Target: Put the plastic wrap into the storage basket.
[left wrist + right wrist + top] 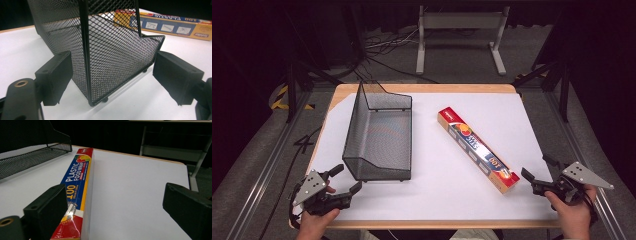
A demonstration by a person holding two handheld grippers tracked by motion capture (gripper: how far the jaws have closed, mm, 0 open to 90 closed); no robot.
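Left gripper (346, 179) released, positioned at 7 o'clock of mesh basket (379, 135), right gripper (537, 170) released, food wrap box (477, 149) at its 10 o'clock, untouched on desk (437, 200).

Left claw (110, 75) wide open, near corner of mesh basket (110, 52) between jaws (untouched); wrap box (172, 26) behind on white surface (155, 100).

Left hand-held gripper (346, 178) and right hand-held gripper (537, 168) rest low, jaws spread wide.
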